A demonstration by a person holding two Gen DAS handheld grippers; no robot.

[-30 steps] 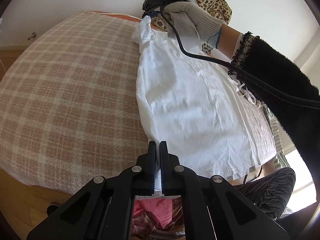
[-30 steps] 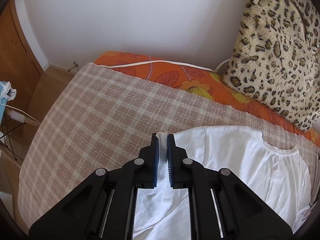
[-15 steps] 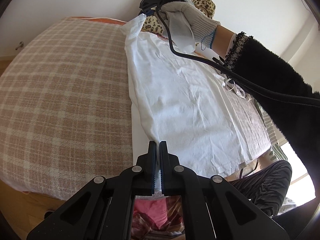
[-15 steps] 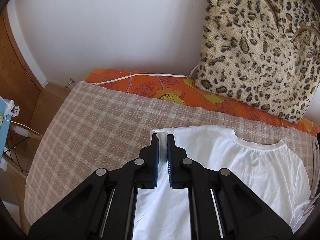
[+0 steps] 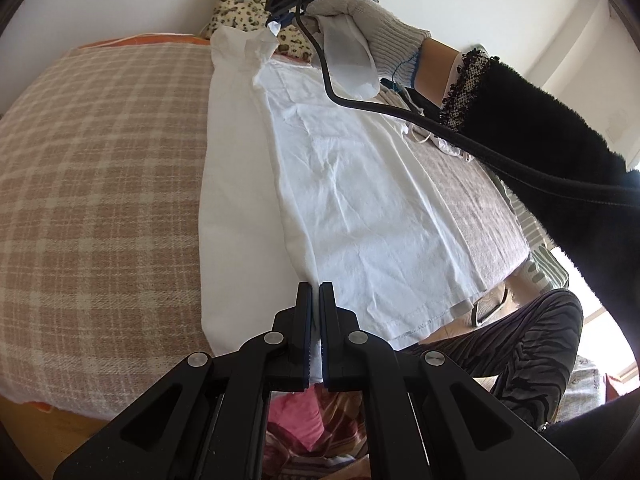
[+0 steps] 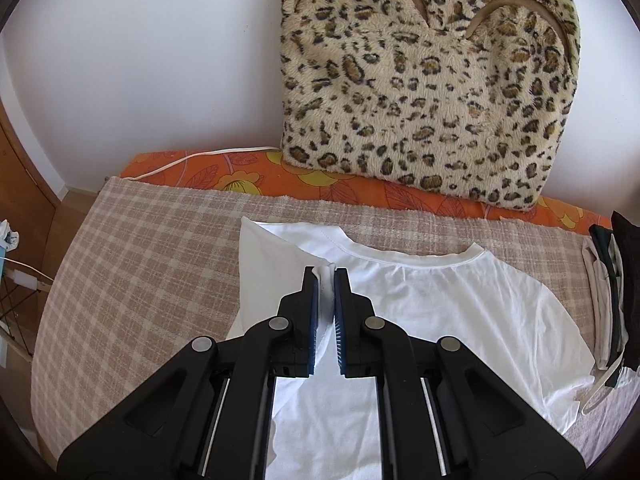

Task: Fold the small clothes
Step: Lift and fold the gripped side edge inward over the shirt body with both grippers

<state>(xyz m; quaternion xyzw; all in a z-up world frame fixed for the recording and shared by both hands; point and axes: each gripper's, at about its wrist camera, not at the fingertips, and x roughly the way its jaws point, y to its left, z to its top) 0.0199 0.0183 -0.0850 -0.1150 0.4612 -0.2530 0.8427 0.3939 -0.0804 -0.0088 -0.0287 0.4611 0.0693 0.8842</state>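
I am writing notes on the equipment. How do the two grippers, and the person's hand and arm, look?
Both the left gripper and the right gripper are matte black plastic with silver screws and blue ribbed linings inside the jaws. The right hand wears a grey knitted glove with blue stitching at the cuff. The fuzzy black sleeve has a lace edge. A thick black cable leaves the right gripper.

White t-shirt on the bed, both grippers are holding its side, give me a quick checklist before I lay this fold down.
1. Left gripper pinching the hem end of the white t-shirt: ok.
2. Right gripper pinching the shoulder end: ok.
3. Lifted edge taut between the two grips: ok, it runs fairly straight.
4. Landing area on the shirt body flat: not ok, light wrinkles.
5. Black cable clear of the cloth: cannot tell, it crosses above the shirt.
6. Sleeve tucked inside the fold: cannot tell.
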